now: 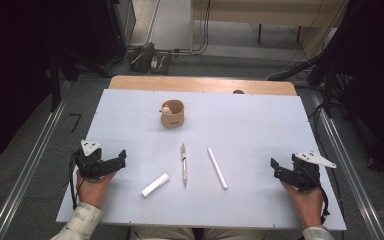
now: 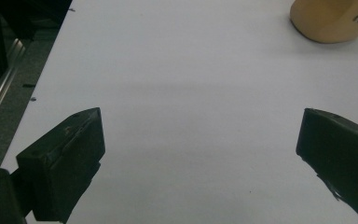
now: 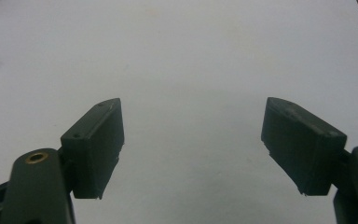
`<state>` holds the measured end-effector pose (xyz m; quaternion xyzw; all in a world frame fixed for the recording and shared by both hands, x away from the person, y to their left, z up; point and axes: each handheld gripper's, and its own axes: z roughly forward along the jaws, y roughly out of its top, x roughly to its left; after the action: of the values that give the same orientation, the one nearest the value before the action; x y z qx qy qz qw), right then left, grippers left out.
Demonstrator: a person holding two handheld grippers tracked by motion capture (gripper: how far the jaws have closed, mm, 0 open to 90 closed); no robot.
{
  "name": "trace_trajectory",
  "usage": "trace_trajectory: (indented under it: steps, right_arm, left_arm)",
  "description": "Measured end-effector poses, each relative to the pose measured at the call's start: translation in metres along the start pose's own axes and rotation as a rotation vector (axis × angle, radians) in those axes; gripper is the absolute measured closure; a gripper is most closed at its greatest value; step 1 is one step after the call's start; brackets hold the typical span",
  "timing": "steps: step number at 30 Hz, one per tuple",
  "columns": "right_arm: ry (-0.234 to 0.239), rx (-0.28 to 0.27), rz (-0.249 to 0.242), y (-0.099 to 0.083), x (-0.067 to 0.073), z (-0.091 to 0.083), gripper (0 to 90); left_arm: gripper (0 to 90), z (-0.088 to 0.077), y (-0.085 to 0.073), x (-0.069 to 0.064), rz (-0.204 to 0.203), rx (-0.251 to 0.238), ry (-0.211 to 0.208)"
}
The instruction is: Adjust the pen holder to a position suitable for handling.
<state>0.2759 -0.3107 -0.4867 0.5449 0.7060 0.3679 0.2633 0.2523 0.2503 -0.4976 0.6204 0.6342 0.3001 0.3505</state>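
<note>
Left gripper (image 1: pixel 121 159) and right gripper (image 1: pixel 275 169) rested at opposite bench (image 1: pixel 260 125) edges, jaws apart, empty; pen (image 1: pixel 183 164), white stick (image 1: pixel 217 168), white tube (image 1: pixel 155 184) lay between.

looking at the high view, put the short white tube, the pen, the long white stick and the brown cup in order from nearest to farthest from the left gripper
From the left gripper:
1. Short white tube, just to its right near the front edge.
2. Pen, at the middle.
3. Brown cup, toward the back.
4. Long white stick, right of the pen.
</note>
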Motion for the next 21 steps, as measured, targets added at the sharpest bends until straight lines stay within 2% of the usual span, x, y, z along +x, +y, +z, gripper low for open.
trace_trajectory:
  steps: [5,6,7,11,12,13,20,21]
  right_arm:
    - [0.031,-0.004,-0.023,0.01,0.007,0.004,22.8]
    - [0.048,-0.011,-0.037,0.015,0.013,0.008,24.0]
    - [0.048,-0.011,-0.037,0.015,0.013,0.008,24.0]
    - [0.09,-0.017,-0.04,0.032,0.029,0.02,26.3]
    - [0.09,-0.017,-0.04,0.032,0.029,0.02,26.3]
    - [0.097,-0.02,-0.048,0.039,0.036,0.025,27.1]
    - [0.109,-0.014,-0.068,0.055,0.053,0.044,27.8]
    - [0.115,-0.013,-0.075,0.059,0.059,0.049,28.2]
  left_arm:
    - [2.2,-0.002,0.001,-0.003,0.01,-0.019,0.0]
    - [2.2,-0.002,0.001,-0.004,0.013,-0.022,0.0]
    - [2.2,-0.002,0.001,-0.004,0.017,-0.024,0.0]
    - [2.2,-0.002,0.001,-0.005,0.021,-0.025,0.001]
    - [2.2,-0.002,0.001,-0.005,0.02,-0.027,0.0]
    - [2.2,-0.002,0.001,-0.005,0.019,-0.028,0.0]
    - [2.2,-0.001,0.001,-0.008,0.031,-0.035,-0.001]
    - [2.2,-0.001,0.001,-0.008,0.033,-0.037,0.0]
